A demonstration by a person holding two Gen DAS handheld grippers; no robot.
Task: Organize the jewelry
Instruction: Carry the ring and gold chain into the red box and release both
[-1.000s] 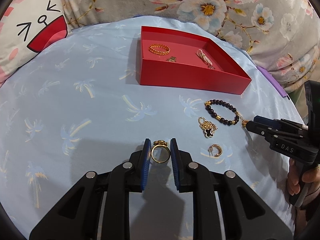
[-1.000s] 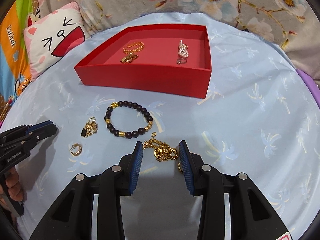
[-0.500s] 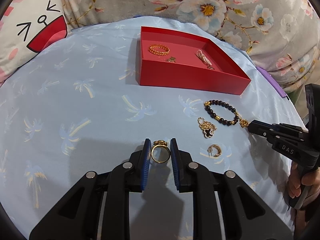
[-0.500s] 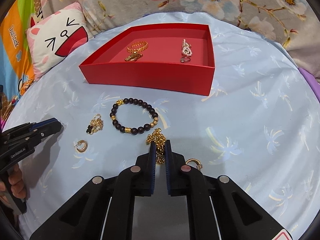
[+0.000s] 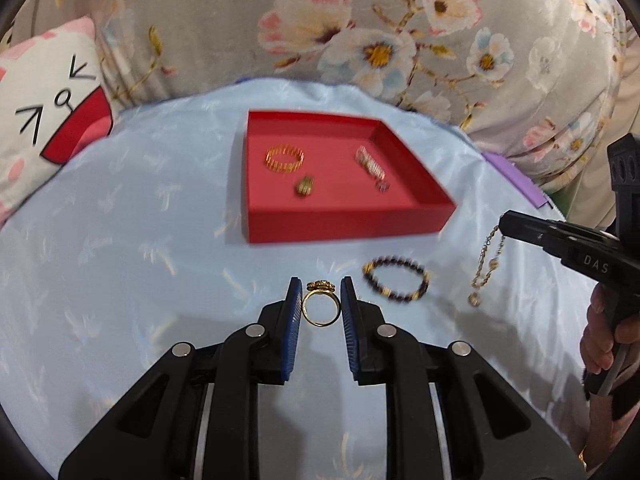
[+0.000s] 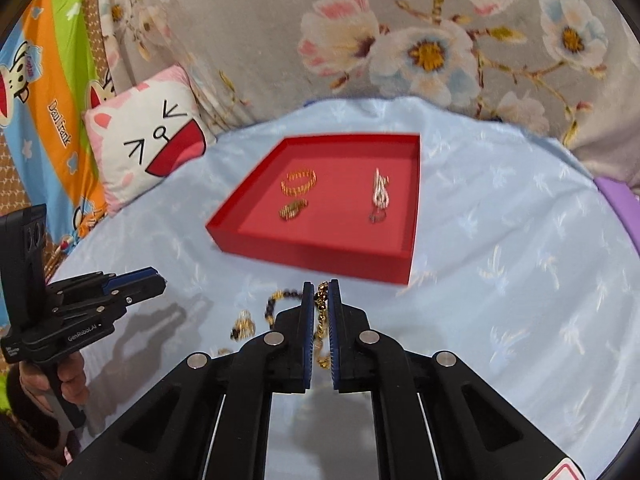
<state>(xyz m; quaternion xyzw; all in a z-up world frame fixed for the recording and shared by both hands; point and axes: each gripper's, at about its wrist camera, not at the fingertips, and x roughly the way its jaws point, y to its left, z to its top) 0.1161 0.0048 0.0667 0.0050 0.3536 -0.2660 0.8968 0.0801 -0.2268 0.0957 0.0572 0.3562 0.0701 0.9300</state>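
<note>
In the left wrist view, a gold ring [image 5: 321,309] is seen between the two blue pads of the left tongs [image 5: 320,304]. The pads sit just beside the ring on each side, and it looks held, lifted off the blue cloth [image 5: 120,260]. The ring is small, hard and smooth, so it is judged that it could slip; it is best held by the round band, not by the bumpy top. The red tray [image 5: 344,222] is seen further away, with a gold bangle [image 5: 285,158], a small gold piece [image 5: 305,186] and a pale sparkly piece [image 5: 370,162] inside it. A dark bead bracelet [image 5: 396,284] is left on the cloth near the tray. On the right, the right tongs [image 5: 505,226] are seen pressed together on a gold chain [image 5: 486,264], which hangs down loose, with its end low near the cloth.

In the right wrist view, the gold chain [image 6: 321,320] is pinched between the pads of the right tongs [image 6: 321,292], and the rest is seen dangling below. The chain is judged to be light, floppy and easy to tangle, so it will swing when carried. It is best gripped on a bunch of links. The red tray [image 6: 320,258] is just ahead. The bead bracelet [image 6: 280,300] is partly hidden behind the left pad. The left tongs [image 6: 154,280] are seen at the left, but the ring cannot be made out there
</note>
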